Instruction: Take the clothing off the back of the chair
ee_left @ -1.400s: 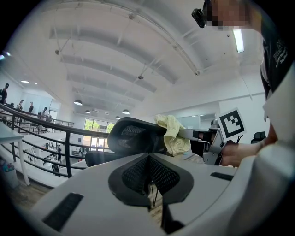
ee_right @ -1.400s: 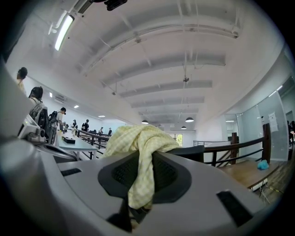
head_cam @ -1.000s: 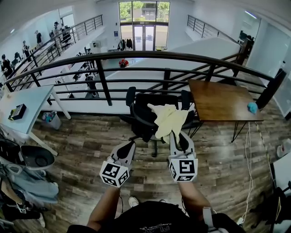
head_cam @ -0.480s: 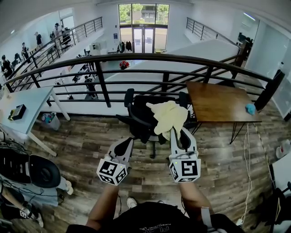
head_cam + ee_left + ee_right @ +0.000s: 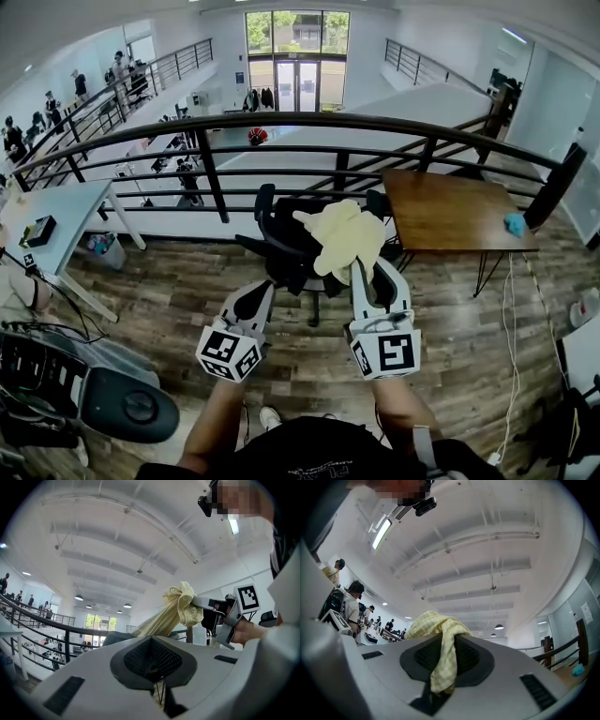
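A pale yellow checked garment point(image 5: 345, 236) hangs bunched in front of the black office chair point(image 5: 286, 251). My right gripper point(image 5: 362, 270) is shut on it. In the right gripper view the cloth point(image 5: 440, 634) drapes over the closed jaws. From the left gripper view the garment point(image 5: 180, 607) hangs from the right gripper point(image 5: 199, 603) and trails down left toward the chair; whether it still touches the chair is hidden. My left gripper point(image 5: 265, 287) is shut with nothing in it. It sits lower and to the left, apart from the cloth.
A black metal railing point(image 5: 281, 122) runs behind the chair, with a drop beyond it. A brown wooden table point(image 5: 459, 211) with a small blue thing point(image 5: 515, 223) stands to the right. At the left are a white table point(image 5: 52, 206) and a black wheeled object point(image 5: 122, 408).
Both grippers have risen, the right more. The yellow garment has gone up with the right gripper and bunched higher. The black object at lower left has moved further into view.
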Demonstrator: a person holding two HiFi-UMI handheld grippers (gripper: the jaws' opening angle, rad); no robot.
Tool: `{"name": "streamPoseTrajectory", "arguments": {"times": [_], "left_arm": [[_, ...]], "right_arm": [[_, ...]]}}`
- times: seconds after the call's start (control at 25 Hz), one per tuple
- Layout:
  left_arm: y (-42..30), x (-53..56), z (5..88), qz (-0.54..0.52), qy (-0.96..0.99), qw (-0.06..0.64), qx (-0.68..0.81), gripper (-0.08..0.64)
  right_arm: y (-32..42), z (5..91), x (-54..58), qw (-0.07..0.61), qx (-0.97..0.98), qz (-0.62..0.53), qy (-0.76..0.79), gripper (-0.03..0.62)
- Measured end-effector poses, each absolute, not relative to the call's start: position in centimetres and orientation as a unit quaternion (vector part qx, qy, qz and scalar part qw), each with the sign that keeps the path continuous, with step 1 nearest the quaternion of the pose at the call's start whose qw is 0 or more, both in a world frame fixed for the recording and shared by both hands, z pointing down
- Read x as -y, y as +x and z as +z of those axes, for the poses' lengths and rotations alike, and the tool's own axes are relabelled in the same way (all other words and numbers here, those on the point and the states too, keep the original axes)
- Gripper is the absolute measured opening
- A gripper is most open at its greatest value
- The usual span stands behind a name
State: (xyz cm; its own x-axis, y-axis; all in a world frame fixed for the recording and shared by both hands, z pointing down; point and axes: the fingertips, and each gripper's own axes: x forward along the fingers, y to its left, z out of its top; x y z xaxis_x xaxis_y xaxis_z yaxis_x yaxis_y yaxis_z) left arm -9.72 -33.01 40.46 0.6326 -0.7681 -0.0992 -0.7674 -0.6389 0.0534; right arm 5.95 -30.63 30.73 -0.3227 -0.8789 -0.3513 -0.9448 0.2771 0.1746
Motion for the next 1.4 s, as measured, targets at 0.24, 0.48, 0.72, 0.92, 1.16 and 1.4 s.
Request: {"name": "streamPoseTrajectory", "arguments": {"times": [0.24,0.48,0.72,0.92,1.16,1.4], "left_arm": [[-8.9,31.3,38.0,-0.075,0.900,-0.017,0.429,0.012],[-7.7,30.1,37.1,-0.076,0.892,-0.028,0.445,0.014],[-5.2,27.8,37.5,-0.075,0.888,-0.026,0.453,0.012],[-4.5,25.9,38.3,-0.064,0.880,-0.030,0.470,0.012],[-4.5,23.8,39.1,-0.054,0.876,-0.026,0.478,0.012],[-5.6,22.8,39.7,-0.057,0.876,-0.020,0.479,0.014]], "right_arm": [[7.4,29.9,29.3,0.102,-0.800,0.180,-0.564,0.071],[7.9,29.2,26.9,0.105,-0.812,0.188,-0.543,0.071],[9.9,28.8,24.4,0.111,-0.819,0.192,-0.528,0.071],[11.0,28.6,22.1,0.116,-0.825,0.197,-0.517,0.071],[10.8,30.3,20.5,0.107,-0.833,0.183,-0.511,0.071],[10.0,32.0,18.8,0.078,-0.831,0.182,-0.519,0.071]]}}
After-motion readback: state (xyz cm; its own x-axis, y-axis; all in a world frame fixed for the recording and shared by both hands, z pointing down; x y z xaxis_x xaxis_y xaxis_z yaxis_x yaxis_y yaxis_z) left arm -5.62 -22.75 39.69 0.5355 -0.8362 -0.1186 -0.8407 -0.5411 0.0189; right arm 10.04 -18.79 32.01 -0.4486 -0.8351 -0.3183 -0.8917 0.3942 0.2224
